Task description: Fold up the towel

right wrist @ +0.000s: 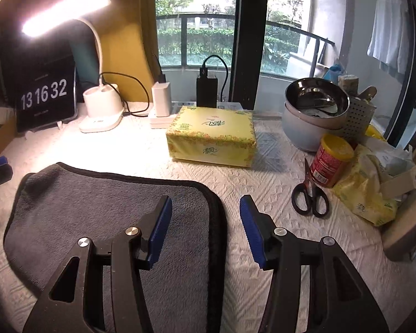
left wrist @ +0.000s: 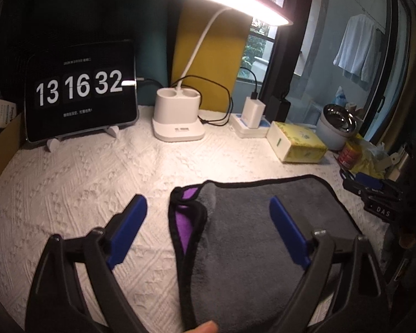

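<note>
Glaring desk lamp [left wrist: 235,0], window [right wrist: 208,27] daylight, dark fisheye corners

Bare white textured tablecloth on the table [left wrist: 83,183] fills the left and centre of the left wrist view, between the folded grey towel with black trim [left wrist: 249,236] at lower right and the back row of things, so a gripper could pass there.

Along the upper edge stand a black tablet showing a clock [left wrist: 80,91], the white base of a lit desk lamp [left wrist: 177,116], a white charger block [left wrist: 252,111] and a yellow tissue box [left wrist: 296,145].

In the right wrist view, open cloth lies right of the towel. Black-handled scissors [right wrist: 310,194], a red can with a yellow lid [right wrist: 331,161], a steel bowl on a white pot [right wrist: 316,102] and a yellow plastic pack [right wrist: 366,191] crowd the right side.
</note>
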{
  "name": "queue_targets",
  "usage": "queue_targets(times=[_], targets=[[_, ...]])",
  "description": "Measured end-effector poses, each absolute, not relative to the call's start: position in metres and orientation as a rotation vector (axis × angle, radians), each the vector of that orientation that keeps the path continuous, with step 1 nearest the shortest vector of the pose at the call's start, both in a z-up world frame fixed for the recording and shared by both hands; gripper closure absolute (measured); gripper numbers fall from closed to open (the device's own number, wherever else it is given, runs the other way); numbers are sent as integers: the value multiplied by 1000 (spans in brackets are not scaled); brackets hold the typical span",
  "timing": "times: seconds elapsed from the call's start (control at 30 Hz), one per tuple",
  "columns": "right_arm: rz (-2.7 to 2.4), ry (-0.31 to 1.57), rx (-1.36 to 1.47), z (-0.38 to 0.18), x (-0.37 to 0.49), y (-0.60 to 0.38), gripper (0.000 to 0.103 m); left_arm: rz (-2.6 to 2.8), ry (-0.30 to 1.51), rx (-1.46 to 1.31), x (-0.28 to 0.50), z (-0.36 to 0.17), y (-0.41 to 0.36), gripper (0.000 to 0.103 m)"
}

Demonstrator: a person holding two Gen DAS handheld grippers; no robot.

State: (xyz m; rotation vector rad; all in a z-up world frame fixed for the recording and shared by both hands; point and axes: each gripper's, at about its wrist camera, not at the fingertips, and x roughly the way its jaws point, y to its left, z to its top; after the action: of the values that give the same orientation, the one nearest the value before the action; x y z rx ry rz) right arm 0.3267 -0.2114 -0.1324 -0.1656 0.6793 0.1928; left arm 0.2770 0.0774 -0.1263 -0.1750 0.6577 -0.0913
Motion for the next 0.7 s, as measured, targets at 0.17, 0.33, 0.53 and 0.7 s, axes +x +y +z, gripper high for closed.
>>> queue_targets(times=[0.17, 0.33, 0.53, 0.7], targets=[[203, 668, -163, -126, 308, -212, 49, -79, 641, -171, 258, -120, 77, 11], [206, 647, -165, -120, 290, -213, 49, -67, 620, -184, 237, -113, 77, 8], [221, 634, -188, -115, 269, -210, 49, -67, 591, -186, 213, -105, 72, 7], [232, 622, -166, -110, 250, -213, 49, -21, 550, -162, 189, -101, 69, 6]])
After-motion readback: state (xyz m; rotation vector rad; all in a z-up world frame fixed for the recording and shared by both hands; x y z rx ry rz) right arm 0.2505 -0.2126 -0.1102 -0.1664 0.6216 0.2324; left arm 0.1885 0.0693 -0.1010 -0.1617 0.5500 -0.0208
